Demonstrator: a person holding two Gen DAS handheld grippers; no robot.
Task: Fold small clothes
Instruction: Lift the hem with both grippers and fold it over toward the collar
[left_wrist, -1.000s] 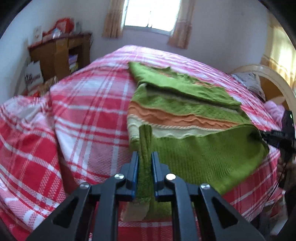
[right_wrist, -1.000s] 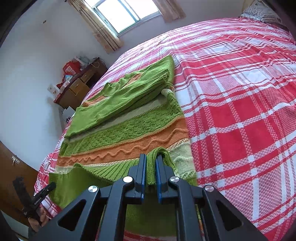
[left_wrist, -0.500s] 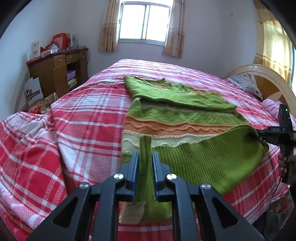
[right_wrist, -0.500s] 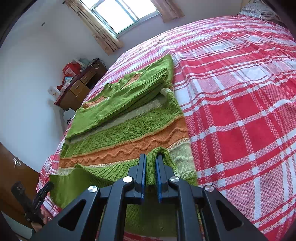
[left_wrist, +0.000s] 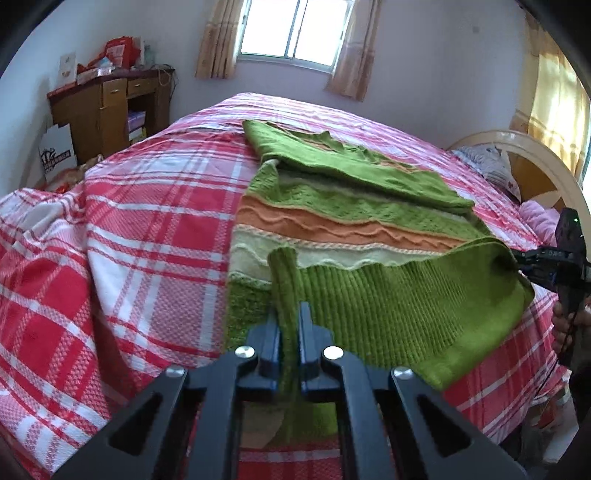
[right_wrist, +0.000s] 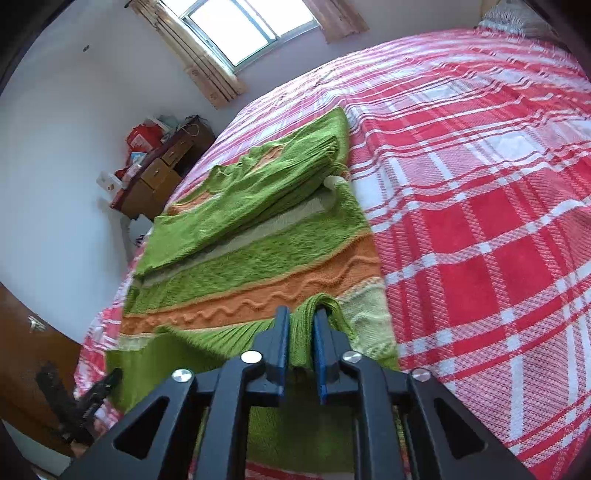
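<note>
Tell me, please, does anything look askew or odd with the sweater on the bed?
Nothing is damaged. The green sweater lies slightly askew on the plaid bedspread, its hem lifted by the left gripper and right gripper, whose jaws have just been opening around the bunched knit.

Green-orange-cream striped sweater, red-plaid bedspread

The sweater lies on the bed ahead of the left hand-held gripper, the cabinet beyond-left, the headboard beyond-right
</note>
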